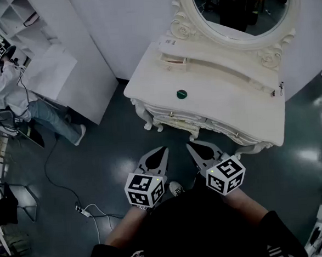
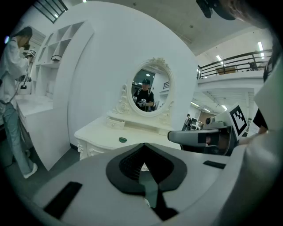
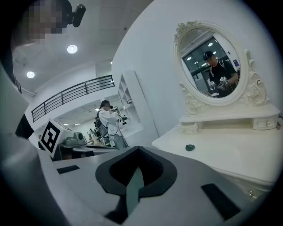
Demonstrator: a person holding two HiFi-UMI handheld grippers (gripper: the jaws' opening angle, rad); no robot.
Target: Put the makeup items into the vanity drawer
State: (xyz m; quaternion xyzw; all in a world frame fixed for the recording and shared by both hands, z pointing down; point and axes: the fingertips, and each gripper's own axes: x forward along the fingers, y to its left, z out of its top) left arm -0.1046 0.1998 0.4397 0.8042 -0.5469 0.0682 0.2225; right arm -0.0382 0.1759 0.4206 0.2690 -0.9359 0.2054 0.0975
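Observation:
A small round green makeup item (image 1: 181, 94) lies on the top of the white vanity (image 1: 241, 100), apart from both grippers; it also shows in the left gripper view (image 2: 122, 140) and the right gripper view (image 3: 189, 147). A little drawer (image 1: 172, 58) on the vanity's raised shelf stands slightly pulled out. The front drawers (image 1: 174, 116) look closed. My left gripper (image 1: 162, 150) and right gripper (image 1: 189, 145) hover side by side over the floor, short of the vanity's front edge. Both are shut and hold nothing. Each points toward the vanity.
An oval mirror (image 1: 240, 7) stands at the vanity's back. A white partition (image 1: 84, 53) and shelving stand to the left. A person (image 1: 7, 86) in a white top stands at far left. A cable with a power strip (image 1: 83, 211) lies on the dark floor.

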